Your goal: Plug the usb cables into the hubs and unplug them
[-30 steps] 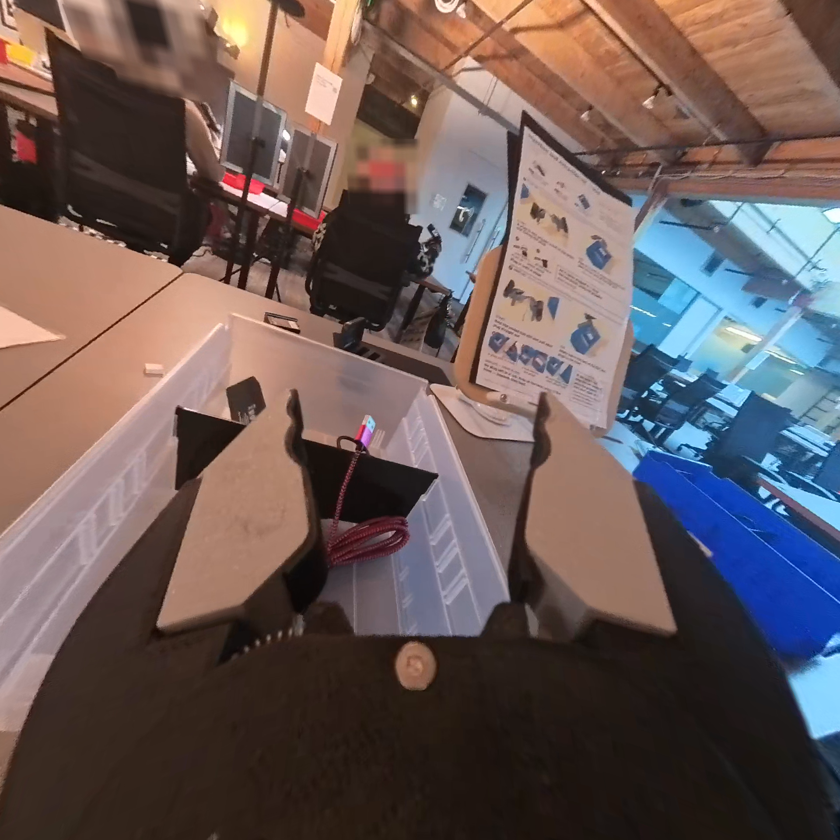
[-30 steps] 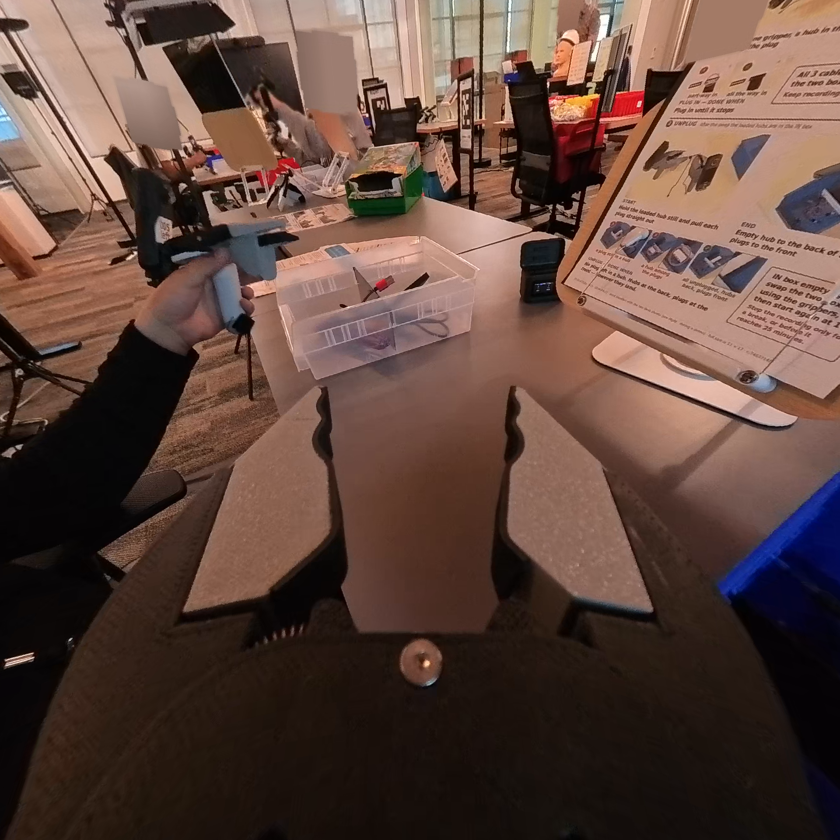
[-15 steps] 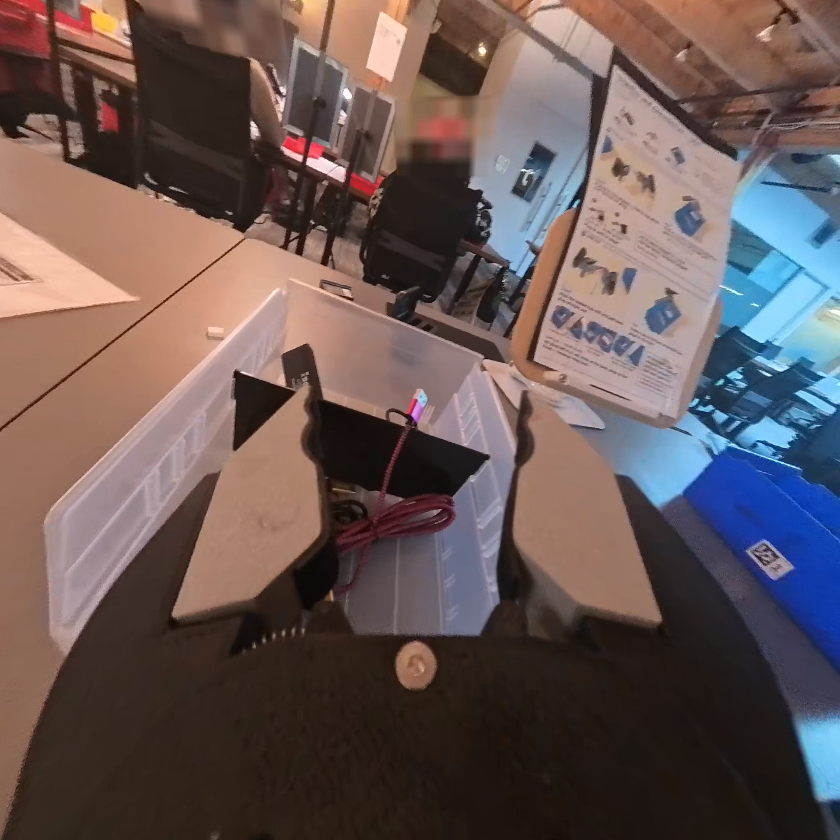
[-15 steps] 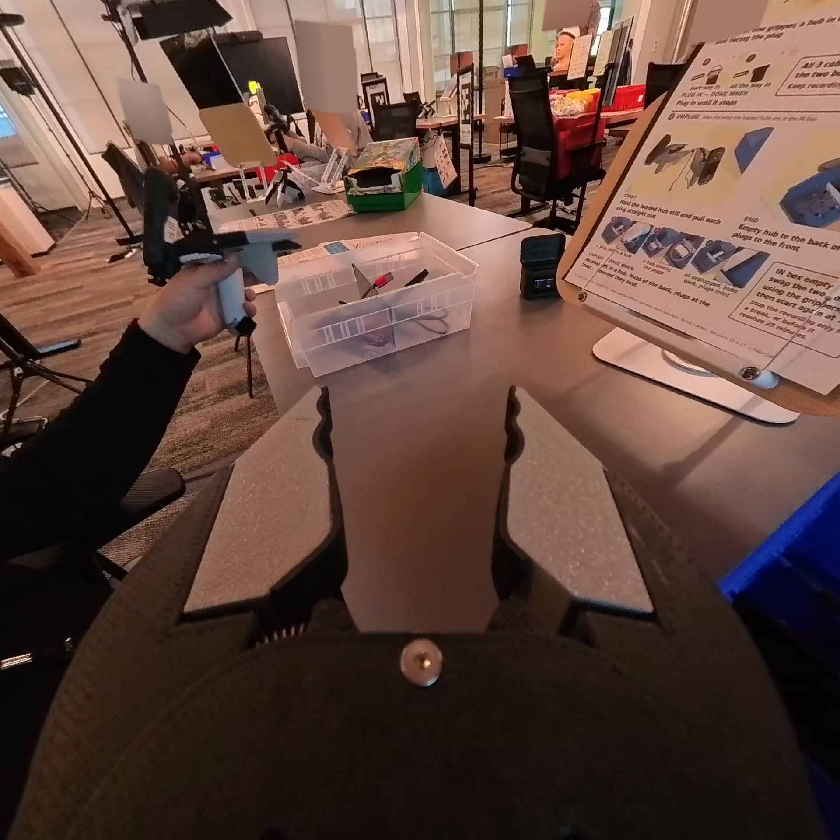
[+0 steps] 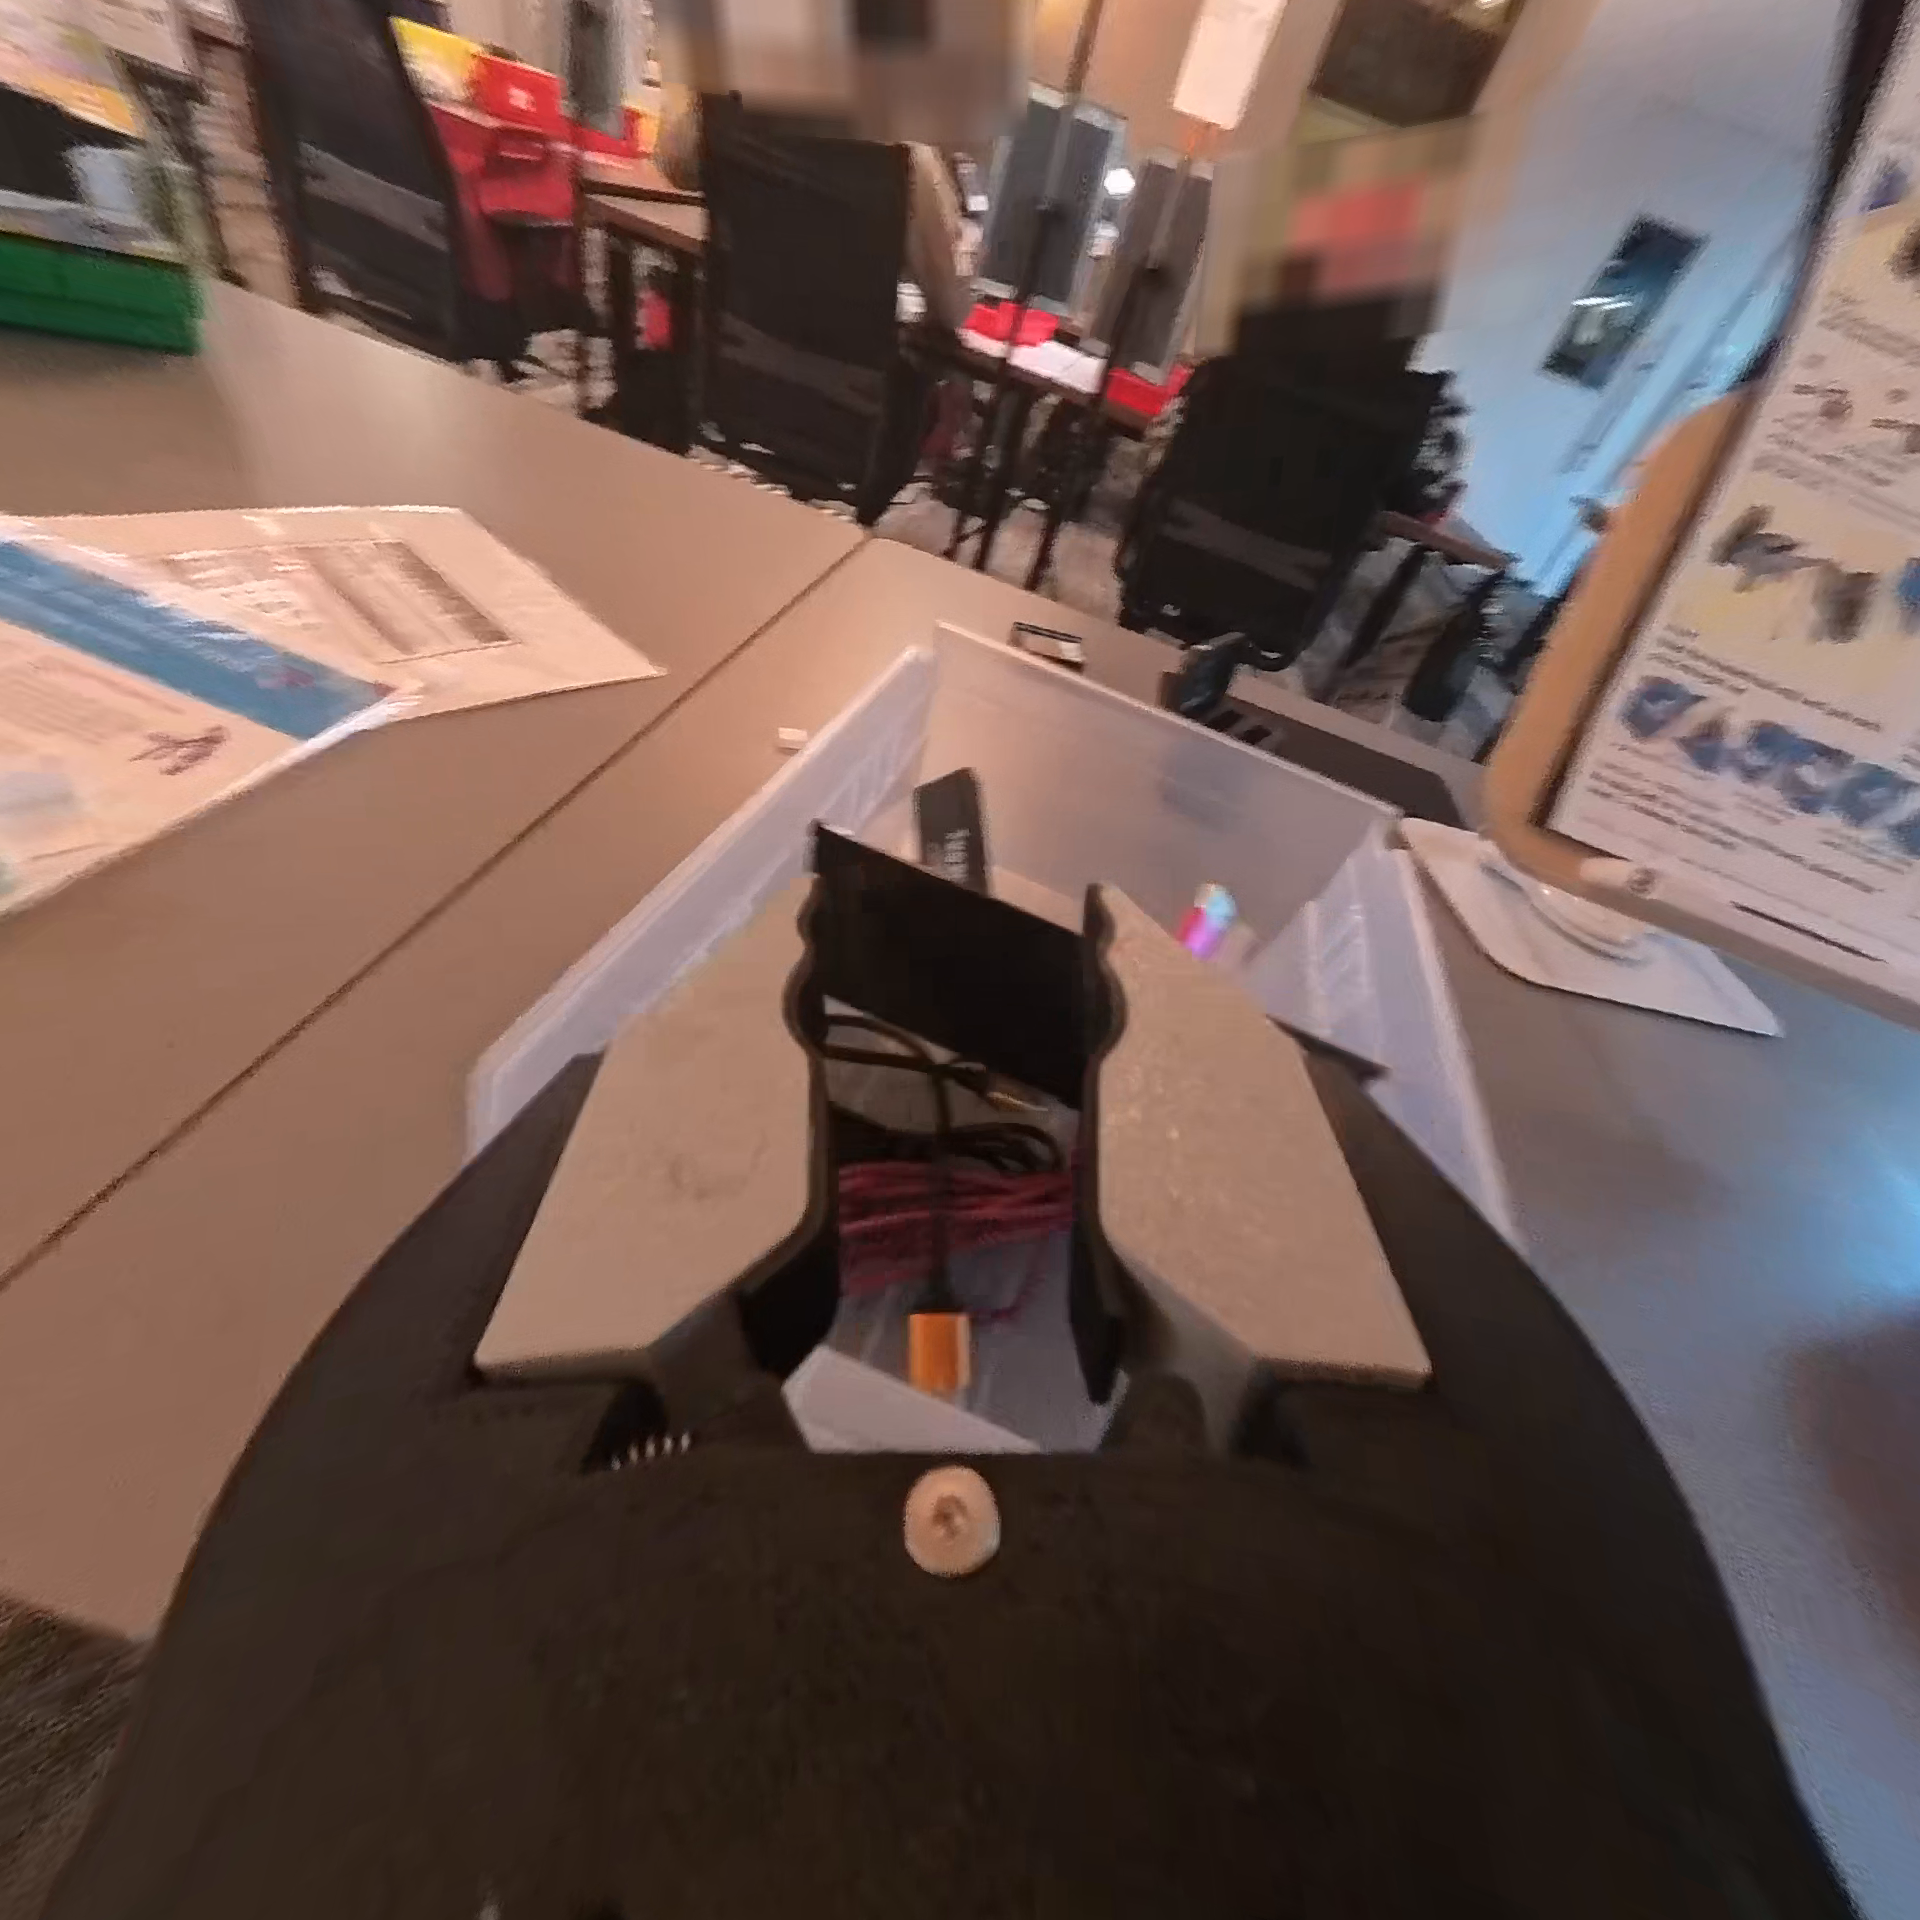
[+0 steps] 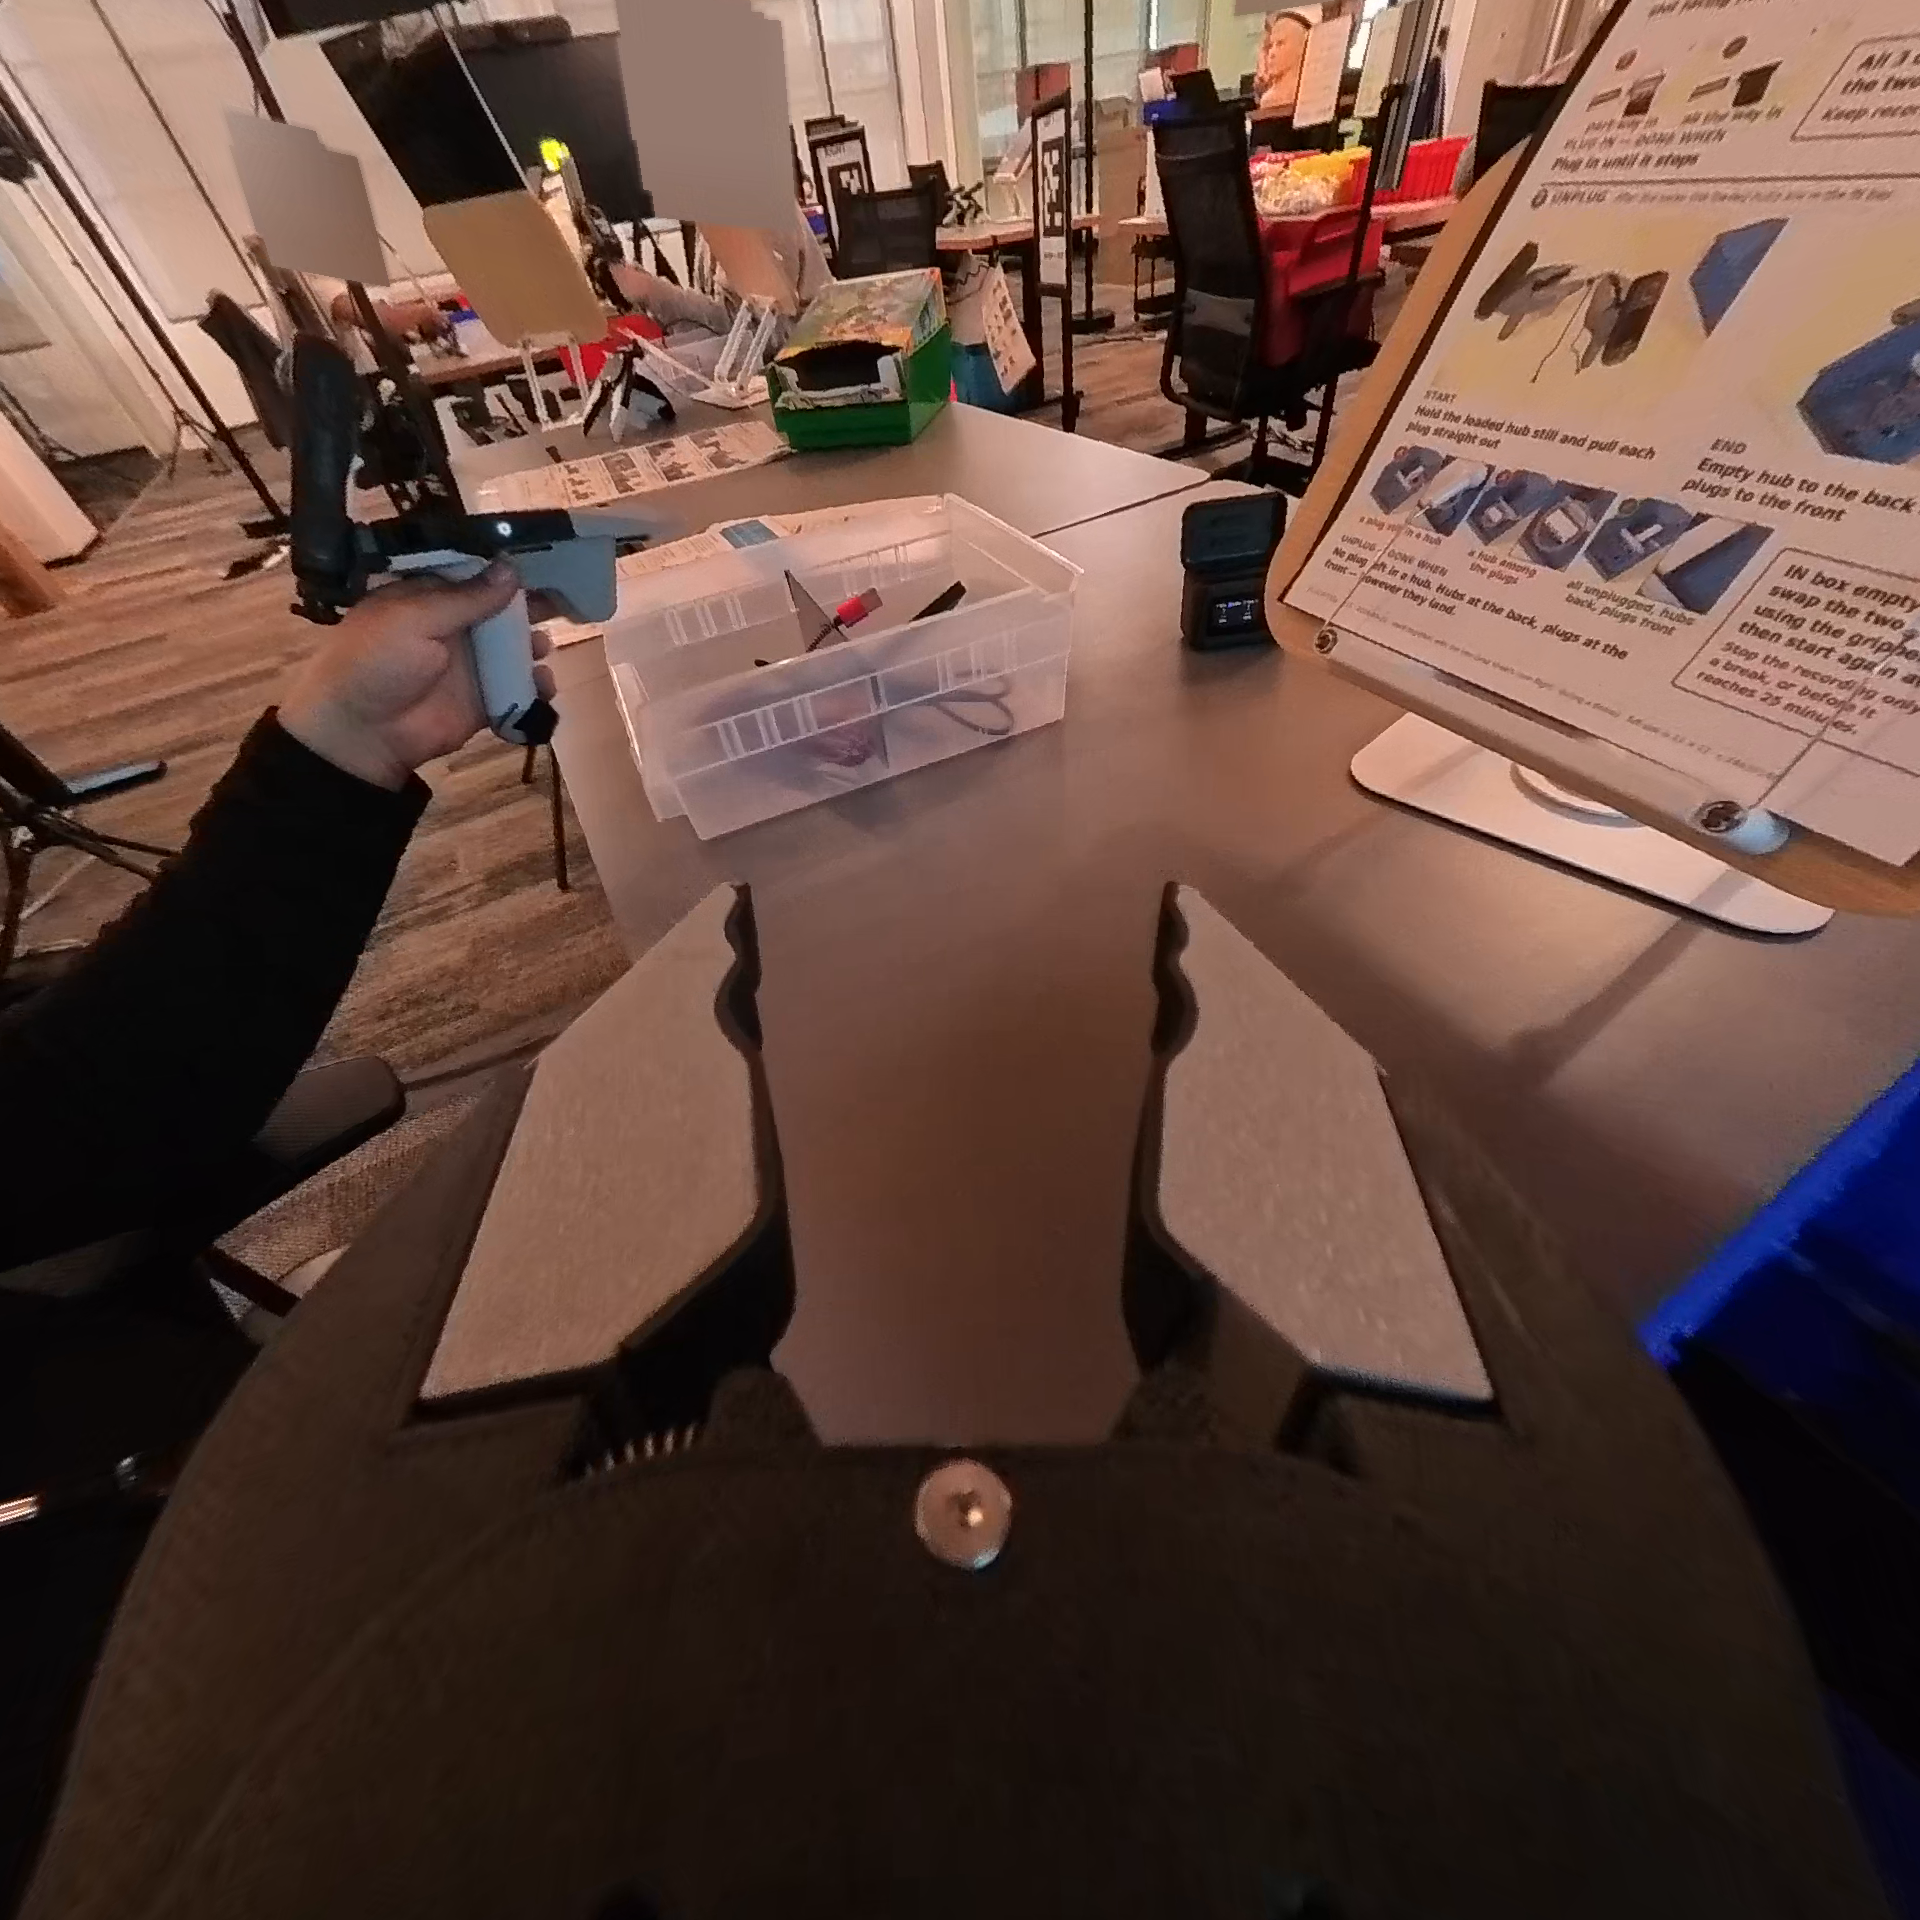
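grey table (image 6: 1039, 831) bears clear bin (image 6: 883, 727); both grippers gape empty.

Printed writing on the propped instruction sheet (image 6: 1621, 436), on paper sheets (image 5: 312, 613) lying flat on the table (image 5: 260, 987), on a black device (image 6: 1231, 571) with a lit screen.

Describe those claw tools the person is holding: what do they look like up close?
Each gripper is a broad, rounded black body with a textured surface, a silver screw at its centre, and two flat grey fingers with notched black inner edges. From the side, the left gripper shows a grey head on a white handle with a tall black part behind. The person wears a black long sleeve.
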Available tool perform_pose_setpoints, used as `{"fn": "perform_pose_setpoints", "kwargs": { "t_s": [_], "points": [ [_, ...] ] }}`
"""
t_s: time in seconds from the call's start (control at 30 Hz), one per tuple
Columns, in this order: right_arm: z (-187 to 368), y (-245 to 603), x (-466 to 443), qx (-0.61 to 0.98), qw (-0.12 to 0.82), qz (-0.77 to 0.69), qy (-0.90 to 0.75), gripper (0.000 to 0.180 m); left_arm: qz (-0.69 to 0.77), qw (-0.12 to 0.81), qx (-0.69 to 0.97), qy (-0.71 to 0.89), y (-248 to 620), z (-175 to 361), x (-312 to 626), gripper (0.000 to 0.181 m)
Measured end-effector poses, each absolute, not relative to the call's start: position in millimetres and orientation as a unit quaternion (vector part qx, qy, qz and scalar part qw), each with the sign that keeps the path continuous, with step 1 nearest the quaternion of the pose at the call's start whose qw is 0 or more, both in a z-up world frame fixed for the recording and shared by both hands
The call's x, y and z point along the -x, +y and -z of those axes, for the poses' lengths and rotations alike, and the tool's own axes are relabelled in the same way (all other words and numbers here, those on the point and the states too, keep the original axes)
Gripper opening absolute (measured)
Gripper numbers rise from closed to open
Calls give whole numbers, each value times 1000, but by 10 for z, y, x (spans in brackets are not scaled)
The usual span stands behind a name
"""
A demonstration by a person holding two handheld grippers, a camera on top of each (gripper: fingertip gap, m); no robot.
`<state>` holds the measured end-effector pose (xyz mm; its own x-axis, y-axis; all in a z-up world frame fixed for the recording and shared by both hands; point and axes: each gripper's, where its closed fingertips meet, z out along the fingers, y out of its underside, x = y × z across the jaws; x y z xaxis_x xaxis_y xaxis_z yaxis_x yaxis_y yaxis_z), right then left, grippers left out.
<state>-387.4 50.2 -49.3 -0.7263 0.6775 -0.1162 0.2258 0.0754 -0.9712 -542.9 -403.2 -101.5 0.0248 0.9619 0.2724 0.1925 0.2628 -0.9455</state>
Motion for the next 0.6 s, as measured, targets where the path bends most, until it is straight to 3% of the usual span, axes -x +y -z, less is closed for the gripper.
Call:
{"fn": "perform_pose_setpoints", "kwargs": {
  "t_s": [0.23, 0.3, 0.4, 0.6],
  "points": [
    [510, 518, 3898, 322, 186, -601, -708, 74, -394, 515, 471, -598, -4244, 935, 5386, 49],
    [521, 504, 3901, 322, 184, -600, -709, 74, -404, 474, 517, -587, -4228, 1045, 5389, 48],
    [540, 474, 3897, 319, 183, -596, -714, 74, -393, 458, 542, -585, -4188, 1141, 5399, 31],
    [548, 470, 3903, 318, 184, -594, -716, 73, -371, 434, 557, -603, -4234, 1296, 5407, 31]
  ]
}}
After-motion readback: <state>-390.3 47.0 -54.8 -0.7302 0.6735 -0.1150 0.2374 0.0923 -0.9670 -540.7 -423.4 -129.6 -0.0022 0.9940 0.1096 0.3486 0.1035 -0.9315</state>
